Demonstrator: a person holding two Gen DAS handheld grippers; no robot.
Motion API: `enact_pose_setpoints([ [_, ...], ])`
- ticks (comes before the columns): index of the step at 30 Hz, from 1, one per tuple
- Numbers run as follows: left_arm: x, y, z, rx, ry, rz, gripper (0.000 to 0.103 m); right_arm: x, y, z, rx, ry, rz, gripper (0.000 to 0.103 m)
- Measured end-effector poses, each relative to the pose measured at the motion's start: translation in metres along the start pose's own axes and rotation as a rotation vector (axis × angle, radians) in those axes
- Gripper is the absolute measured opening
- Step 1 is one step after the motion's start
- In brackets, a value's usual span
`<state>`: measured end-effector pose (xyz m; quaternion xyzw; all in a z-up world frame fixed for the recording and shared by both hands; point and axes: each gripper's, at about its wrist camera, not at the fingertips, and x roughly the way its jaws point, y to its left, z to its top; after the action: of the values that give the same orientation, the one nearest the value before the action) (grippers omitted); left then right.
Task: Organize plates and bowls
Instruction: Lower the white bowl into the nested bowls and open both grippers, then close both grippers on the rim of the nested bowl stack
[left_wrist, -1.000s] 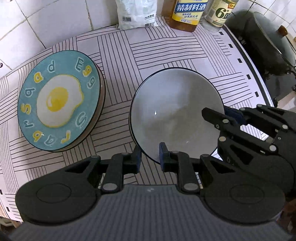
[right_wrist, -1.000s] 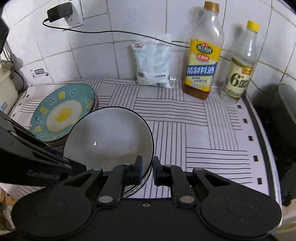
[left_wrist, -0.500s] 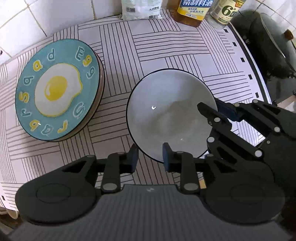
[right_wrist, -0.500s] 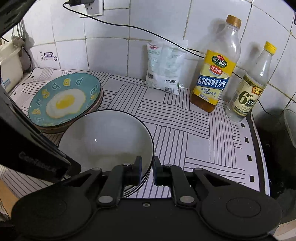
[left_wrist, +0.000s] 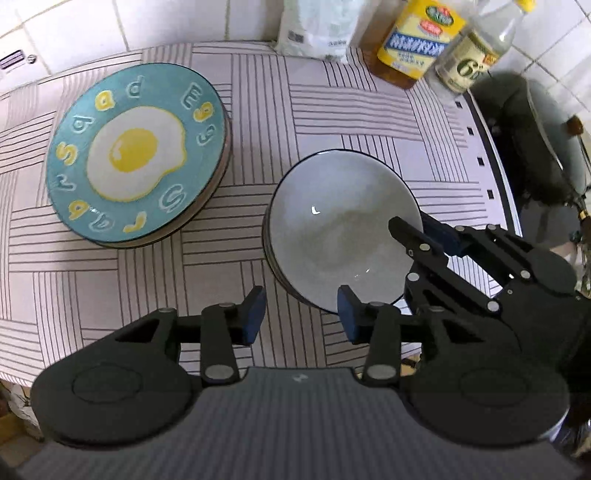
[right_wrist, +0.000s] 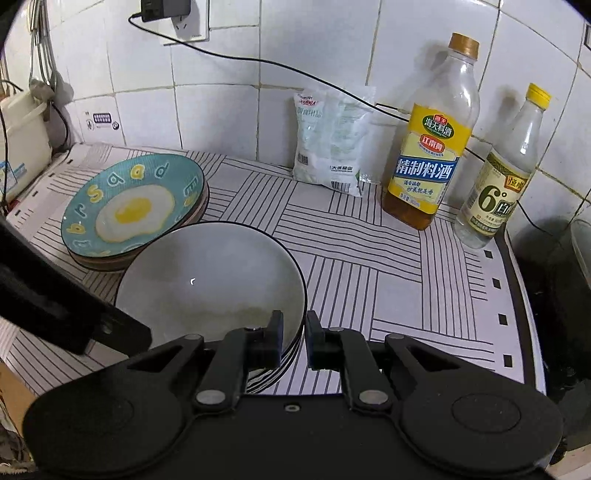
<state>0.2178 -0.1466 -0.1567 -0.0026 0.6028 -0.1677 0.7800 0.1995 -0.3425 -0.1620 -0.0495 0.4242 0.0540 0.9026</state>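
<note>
Right tool (right_wrist: 294, 334) pinches the grey bowl's (right_wrist: 207, 280) rim beside stacked plates (right_wrist: 129, 210); left tool (left_wrist: 301, 312) gapes.

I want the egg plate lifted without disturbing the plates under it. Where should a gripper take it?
Take the egg plate by its raised rim, probably on the near right edge facing the grey bowl, one finger above and one below. It lies flat atop the plate stack, so only the overhanging rim offers a pinch. The left gripper, open, is nearest.
</note>
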Motion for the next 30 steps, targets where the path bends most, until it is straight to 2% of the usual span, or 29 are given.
enact_pose_setpoints([
  [6,-0.023,0.010,-0.014,-0.042,-0.060,-0.003,0.042,-0.007,-0.011,0.005,0.100,0.013,0.055,0.019],
  [9,-0.033,0.014,-0.018,-0.061,-0.087,-0.023,0.042,-0.012,-0.010,0.008,0.070,-0.006,0.051,0.019],
  [14,-0.052,0.013,-0.027,-0.033,-0.111,-0.022,0.041,-0.024,-0.008,0.009,0.023,-0.010,0.029,0.020],
  [15,-0.057,0.013,-0.030,-0.024,-0.121,-0.019,0.042,-0.032,-0.007,0.007,-0.001,-0.031,0.023,0.022],
  [18,-0.067,0.011,-0.037,-0.007,-0.156,-0.024,0.042,-0.052,-0.006,-0.003,-0.043,-0.077,0.045,0.043],
  [19,-0.069,0.009,-0.040,0.006,-0.167,-0.027,0.042,-0.057,-0.008,-0.006,-0.030,-0.082,0.071,0.044],
  [20,-0.072,0.005,-0.043,0.041,-0.176,-0.022,0.042,-0.061,-0.012,-0.010,0.007,-0.080,0.115,0.046],
  [22,-0.075,-0.005,-0.052,0.114,-0.200,-0.002,0.043,-0.068,-0.021,-0.020,0.116,-0.062,0.213,0.059],
  [24,-0.073,-0.010,-0.057,0.139,-0.203,-0.014,0.043,-0.073,-0.022,-0.031,0.153,-0.067,0.259,0.060],
  [27,-0.068,-0.010,-0.063,0.142,-0.210,-0.077,0.046,-0.074,-0.015,-0.047,0.131,-0.077,0.250,0.070],
  [30,-0.060,-0.008,-0.064,0.138,-0.222,-0.098,0.053,-0.066,-0.008,-0.063,0.109,-0.075,0.195,0.071],
])
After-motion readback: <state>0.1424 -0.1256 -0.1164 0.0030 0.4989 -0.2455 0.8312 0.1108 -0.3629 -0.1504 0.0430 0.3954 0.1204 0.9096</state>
